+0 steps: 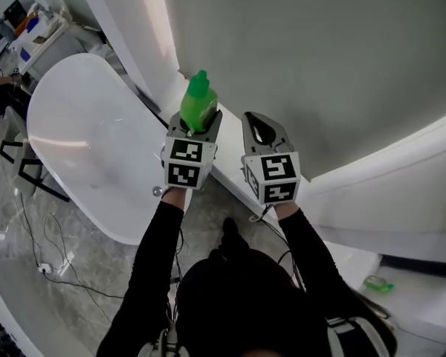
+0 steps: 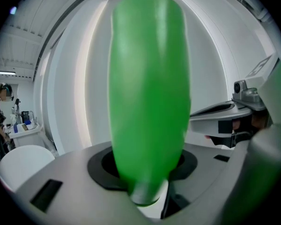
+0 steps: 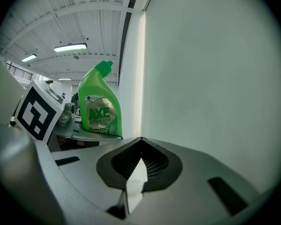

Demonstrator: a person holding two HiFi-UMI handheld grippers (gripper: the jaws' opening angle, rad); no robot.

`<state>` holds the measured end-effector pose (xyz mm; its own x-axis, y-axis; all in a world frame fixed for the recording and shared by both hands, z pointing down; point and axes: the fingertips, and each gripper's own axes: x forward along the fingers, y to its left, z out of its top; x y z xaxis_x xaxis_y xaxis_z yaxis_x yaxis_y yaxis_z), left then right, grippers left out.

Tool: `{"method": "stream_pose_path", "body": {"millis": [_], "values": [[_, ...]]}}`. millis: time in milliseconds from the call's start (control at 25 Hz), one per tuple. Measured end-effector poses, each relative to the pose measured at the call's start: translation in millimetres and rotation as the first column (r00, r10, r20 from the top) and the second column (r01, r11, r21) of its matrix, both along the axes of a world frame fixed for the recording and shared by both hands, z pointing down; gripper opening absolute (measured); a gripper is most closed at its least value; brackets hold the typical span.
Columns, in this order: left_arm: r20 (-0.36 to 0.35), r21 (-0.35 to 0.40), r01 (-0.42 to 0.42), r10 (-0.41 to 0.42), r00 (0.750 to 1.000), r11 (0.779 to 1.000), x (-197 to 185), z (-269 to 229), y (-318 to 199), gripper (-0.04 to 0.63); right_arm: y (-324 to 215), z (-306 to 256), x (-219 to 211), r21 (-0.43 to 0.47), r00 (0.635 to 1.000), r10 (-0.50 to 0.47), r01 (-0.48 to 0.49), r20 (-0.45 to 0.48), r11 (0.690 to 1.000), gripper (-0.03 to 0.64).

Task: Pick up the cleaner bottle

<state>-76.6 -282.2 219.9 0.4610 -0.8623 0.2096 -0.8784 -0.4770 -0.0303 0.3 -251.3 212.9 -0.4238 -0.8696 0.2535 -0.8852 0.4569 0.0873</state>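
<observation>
Holding the cleaner bottle [image 1: 198, 104] aloft, a person in black sleeves [image 1: 154, 266] is working a gripper in each hand beside a white bathtub [image 1: 74, 169]. A small green object [image 1: 377, 282], too small to identify, is lying on a white ledge near the person's right side.

The left gripper [image 1: 201, 125] is clamping its fingers on the bottle's lower body. The green bottle is standing upright between them, cap pointing up, with nothing under its base. Just beside it, at about the same height, the right gripper [image 1: 262, 123] is carrying nothing, its fingers pressed together. Its own view is showing the closed tips and, off to their left, the bottle's label side.

Below and to the left of the bottle, the bathtub's right rim is curving away. A grey wall [image 1: 320, 65] is rising behind both grippers. At the far top left, a white counter [image 1: 37, 32] is holding small items.

The pick-up itself is looking as good as done, since the bottle is sitting in the grip and clear of every surface. What is coming next is probably calling for little more than a steady squeeze from the left gripper, a level wrist so the bottle is not tipping, and the idle right gripper staying out of the way.
</observation>
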Motion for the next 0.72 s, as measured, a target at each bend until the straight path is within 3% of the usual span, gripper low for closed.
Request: {"method": "stream_pose_path", "body": {"millis": [720], "values": [[-0.005, 0.001, 0.012, -0.012, 1.0, 1.0, -7, -9, 15, 0.196, -1, -4, 11, -0.027, 1.0, -0.013, 0.014, 0.024, 1.0, 0.002]]}}
